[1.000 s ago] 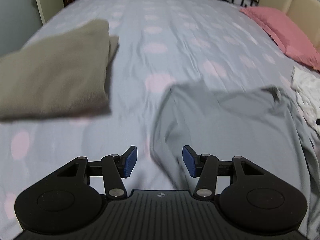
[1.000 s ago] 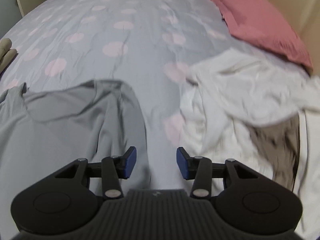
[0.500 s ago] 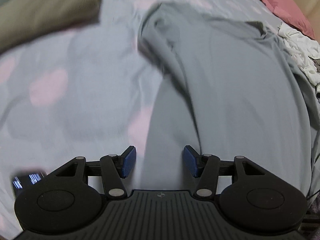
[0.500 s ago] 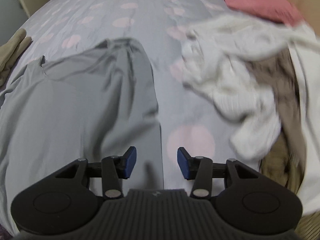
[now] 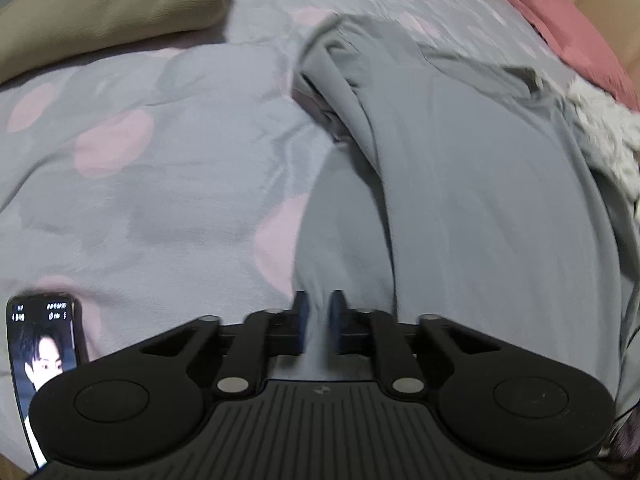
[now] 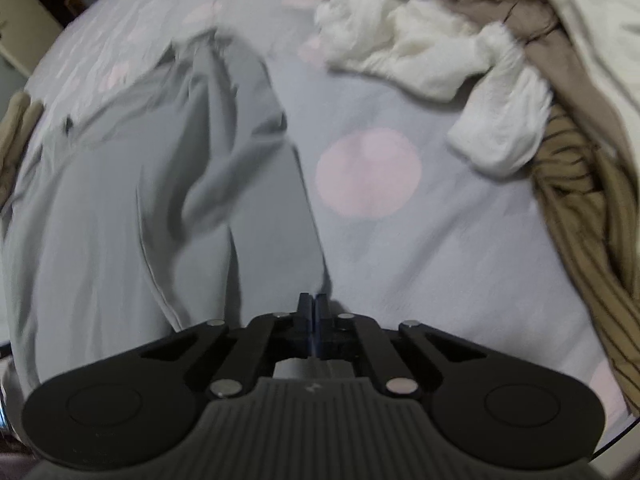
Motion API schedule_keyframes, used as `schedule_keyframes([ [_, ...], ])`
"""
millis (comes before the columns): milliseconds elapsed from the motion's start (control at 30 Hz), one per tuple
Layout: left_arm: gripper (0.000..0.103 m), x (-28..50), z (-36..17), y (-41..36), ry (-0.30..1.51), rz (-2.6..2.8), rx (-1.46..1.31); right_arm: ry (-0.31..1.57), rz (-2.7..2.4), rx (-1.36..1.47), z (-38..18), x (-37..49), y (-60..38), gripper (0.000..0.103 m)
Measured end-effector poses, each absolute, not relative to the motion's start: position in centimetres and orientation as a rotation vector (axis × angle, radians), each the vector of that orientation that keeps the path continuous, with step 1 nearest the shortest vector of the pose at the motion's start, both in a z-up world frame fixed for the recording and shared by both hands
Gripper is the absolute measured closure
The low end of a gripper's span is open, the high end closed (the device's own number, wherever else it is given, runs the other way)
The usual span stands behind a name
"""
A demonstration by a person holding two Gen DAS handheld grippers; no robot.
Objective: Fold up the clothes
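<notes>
The bed (image 5: 152, 184), under a pale grey cover dotted with pink circles, fills both views. Spread across it, ahead of both tongs, lies the grey T-shirt (image 5: 472, 200), flat on its back with a sleeve bunched up at the far end. It looks thin, soft and light, the sort of cloth that droops and creases the moment it is lifted, so it seems best taken by its hem corners and kept taut between two holds.

Right of the right tongs sits a heap of white and brown clothes (image 6: 480, 60), waiting. Far to the left of the left tongs rests a folded olive garment (image 5: 112, 8); a phone (image 5: 44, 356) lies just beside them at the bed's near edge.

The left tongs (image 5: 319, 312) have just snapped in and pinch the shirt's near left edge, cloth showing between the pads. The right tongs (image 6: 313, 312) have likewise closed at the shirt's near right corner, pads pressed together on the hem, I judge.
</notes>
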State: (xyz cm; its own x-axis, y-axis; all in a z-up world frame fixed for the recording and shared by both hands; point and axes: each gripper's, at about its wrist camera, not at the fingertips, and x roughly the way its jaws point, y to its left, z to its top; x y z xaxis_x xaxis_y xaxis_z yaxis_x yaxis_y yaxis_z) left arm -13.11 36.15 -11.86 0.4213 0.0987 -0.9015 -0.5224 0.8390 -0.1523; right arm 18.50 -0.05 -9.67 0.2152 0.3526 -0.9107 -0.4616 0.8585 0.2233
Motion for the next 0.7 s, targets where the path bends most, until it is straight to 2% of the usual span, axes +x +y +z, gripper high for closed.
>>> schedule_keyframes([
  [200, 0.103, -14.1, -10.6, 37.3, 1.022, 0.467, -0.459, 1.105, 0.508, -0.019, -5.5, 20.5, -2.0, 0.102],
  [267, 0.101, -14.2, -10.7, 37.5, 1.03, 0.451, -0.468, 1.061, 0.467, 0.003, -4.1, 21.8, -3.1, 0.102],
  [300, 0.091, -14.1, -10.8, 37.5, 1.035, 0.445, -0.468, 1.035, 0.435, 0.004, -3.4, 22.4, -3.7, 0.102],
  [333, 0.073, -14.1, -10.9, 37.5, 1.04, 0.442, -0.467, 1.01, 0.403, 0.006, -2.7, 23.1, -4.4, 0.102],
  [400, 0.053, -14.1, -11.0, 37.3, 1.046, 0.433, -0.454, 0.963, 0.336, 0.017, -1.7, 24.4, -5.7, 0.102],
  [633, 0.053, -13.4, -12.6, 35.9, 1.125, 0.407, -0.406, 0.878, 0.105, 0.027, -1.4, 27.6, -9.5, 0.101],
  [700, 0.055, -13.2, -12.6, 35.6, 1.128, 0.41, -0.39, 0.917, 0.105, 0.02, -2.6, 27.8, -9.4, 0.097],
])
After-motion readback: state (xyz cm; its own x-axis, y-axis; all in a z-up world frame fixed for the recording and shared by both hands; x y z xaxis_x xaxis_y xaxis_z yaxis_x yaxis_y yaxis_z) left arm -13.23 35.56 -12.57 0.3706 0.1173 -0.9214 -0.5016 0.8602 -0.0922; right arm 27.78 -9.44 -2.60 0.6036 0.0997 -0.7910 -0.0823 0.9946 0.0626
